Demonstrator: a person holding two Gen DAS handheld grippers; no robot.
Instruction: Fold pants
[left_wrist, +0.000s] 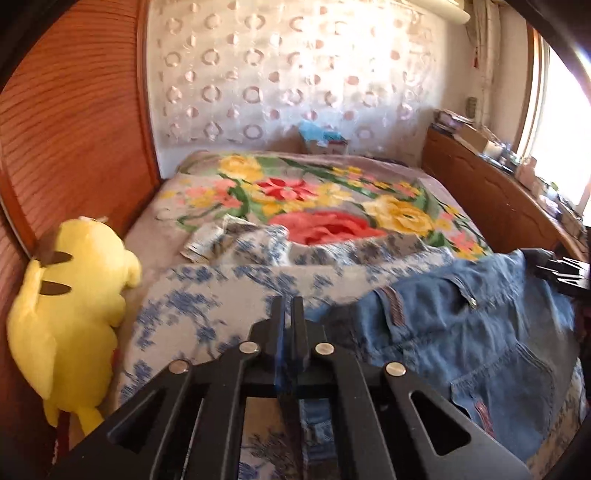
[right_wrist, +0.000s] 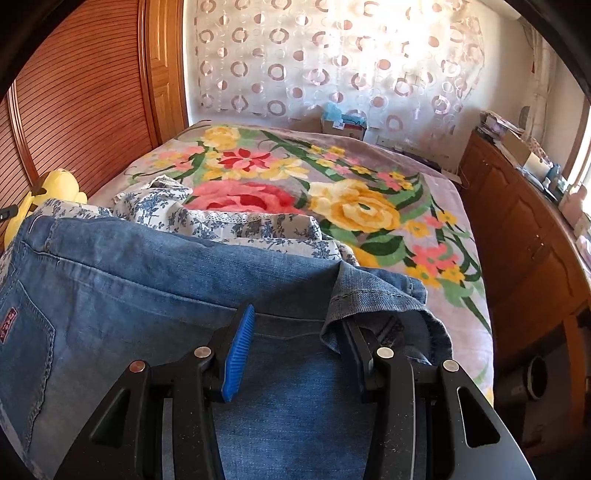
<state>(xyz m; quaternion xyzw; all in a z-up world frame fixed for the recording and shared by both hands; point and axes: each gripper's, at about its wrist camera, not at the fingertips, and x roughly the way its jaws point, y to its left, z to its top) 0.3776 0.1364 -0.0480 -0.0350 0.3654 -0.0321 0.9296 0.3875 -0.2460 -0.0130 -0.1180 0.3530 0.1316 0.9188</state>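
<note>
Now the left gripper (left_wrist: 288, 314) has its jaws pressed together over the jeans (left_wrist: 461, 332) at the bed's (left_wrist: 332, 192) near edge; the right gripper (right_wrist: 295, 332) jaws stand apart, denim hem draped over one finger.

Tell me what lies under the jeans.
The jeans lie on a blue-flowered white cloth, which spreads over the floral blanket. How far that cloth reaches beneath the denim is covered.

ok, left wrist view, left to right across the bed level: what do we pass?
Wooden wall panel → yellow plush toy → blue-flowered white cloth → left tongs, shut → jeans → right tongs at the frame edge.
</note>
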